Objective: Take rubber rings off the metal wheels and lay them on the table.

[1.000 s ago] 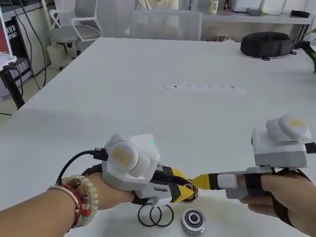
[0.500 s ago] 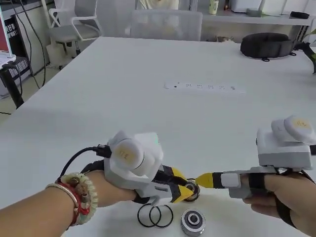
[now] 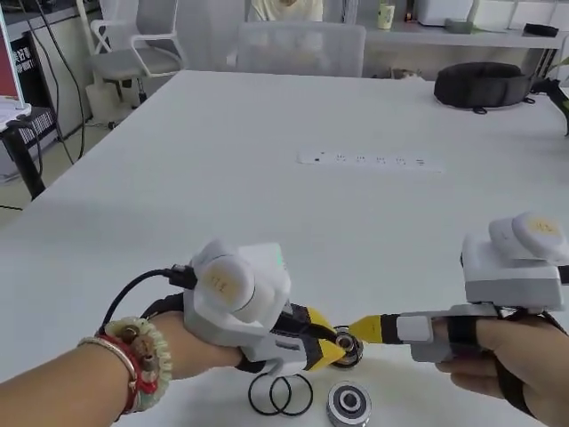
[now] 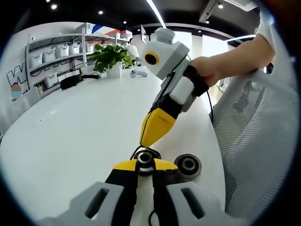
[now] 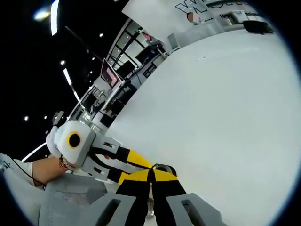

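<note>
In the head view my left gripper [image 3: 331, 347] is shut on a small metal wheel [image 3: 349, 345] just above the white table [image 3: 267, 196]. My right gripper [image 3: 356, 331] meets that wheel from the right, its yellow jaws shut on a thin black rubber ring at the wheel's edge. The left gripper view has my left gripper [image 4: 145, 165] clamped on the wheel [image 4: 144, 157], with the right gripper [image 4: 146, 141] touching it from above. In the right gripper view my right gripper [image 5: 151, 173] pinches the ring's loop [image 5: 163, 166]. Two loose rubber rings [image 3: 280, 394] lie overlapped on the table.
A second metal wheel [image 3: 348, 402] lies flat near the front edge, beside the loose rings. A white power strip [image 3: 369, 160] sits mid-table and a black bag [image 3: 484, 82] at the far right. Chairs [image 3: 302, 44] stand behind the table.
The right gripper has drifted slightly right and lower, its tips still at the wheel. The left gripper keeps the wheel in about the same place.
</note>
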A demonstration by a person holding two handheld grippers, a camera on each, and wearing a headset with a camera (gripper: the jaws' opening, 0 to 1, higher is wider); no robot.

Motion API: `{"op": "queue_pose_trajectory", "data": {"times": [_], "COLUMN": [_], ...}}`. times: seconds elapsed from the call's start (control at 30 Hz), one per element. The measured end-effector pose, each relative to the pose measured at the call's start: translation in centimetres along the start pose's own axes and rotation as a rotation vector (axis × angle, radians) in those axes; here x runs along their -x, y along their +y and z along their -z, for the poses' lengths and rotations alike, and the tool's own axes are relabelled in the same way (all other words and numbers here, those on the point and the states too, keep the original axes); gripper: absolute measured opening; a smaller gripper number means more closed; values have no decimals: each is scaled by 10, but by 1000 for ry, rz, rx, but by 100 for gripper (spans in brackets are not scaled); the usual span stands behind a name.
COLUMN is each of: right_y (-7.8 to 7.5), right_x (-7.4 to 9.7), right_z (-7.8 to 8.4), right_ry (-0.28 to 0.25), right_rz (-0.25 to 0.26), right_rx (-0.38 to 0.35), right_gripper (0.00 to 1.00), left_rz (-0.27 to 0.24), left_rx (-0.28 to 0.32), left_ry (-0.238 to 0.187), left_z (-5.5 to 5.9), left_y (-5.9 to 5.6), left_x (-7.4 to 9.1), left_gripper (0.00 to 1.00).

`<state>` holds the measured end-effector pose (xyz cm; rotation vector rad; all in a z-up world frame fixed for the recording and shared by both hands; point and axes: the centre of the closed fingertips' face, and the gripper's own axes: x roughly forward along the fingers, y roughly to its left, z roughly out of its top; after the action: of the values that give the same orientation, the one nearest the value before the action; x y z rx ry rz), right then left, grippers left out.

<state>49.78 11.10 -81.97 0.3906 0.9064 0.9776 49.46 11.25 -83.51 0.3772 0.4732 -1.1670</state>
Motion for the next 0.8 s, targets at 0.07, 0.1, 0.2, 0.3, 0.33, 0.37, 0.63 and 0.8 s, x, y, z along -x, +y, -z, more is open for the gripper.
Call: {"op": "queue_pose_trajectory", "data": {"times": [0.07,0.1,0.2,0.3,0.33,0.37,0.63,0.8], "right_y": [10,12,6,4,3,2,-4,-5], "right_x": [0,2,2,1,1,1,1,3], "right_z": [-14,-16,-8,-6,-5,-4,-1,-3], "right_ry": [-66,-70,-35,-31,-27,-25,0,-8], "right_rz": [-58,-66,-16,-4,4,7,38,40], "right_rx": [-26,-44,4,0,5,7,29,26], "right_gripper": [0,0,0,0,0,0,0,0], "left_rz": [-1,-9,-6,-6,-3,-2,16,25], "left_rx": [0,-1,-10,3,1,-1,-62,-75], "left_ry": [-1,-1,1,5,8,11,62,46], "left_z": [0,0,0,1,0,0,-2,-9], "left_y": [0,2,1,1,0,0,-6,-9], "left_x": [0,0,1,1,1,1,3,6], "left_gripper": [6,4,4,4,4,5,6,7]}}
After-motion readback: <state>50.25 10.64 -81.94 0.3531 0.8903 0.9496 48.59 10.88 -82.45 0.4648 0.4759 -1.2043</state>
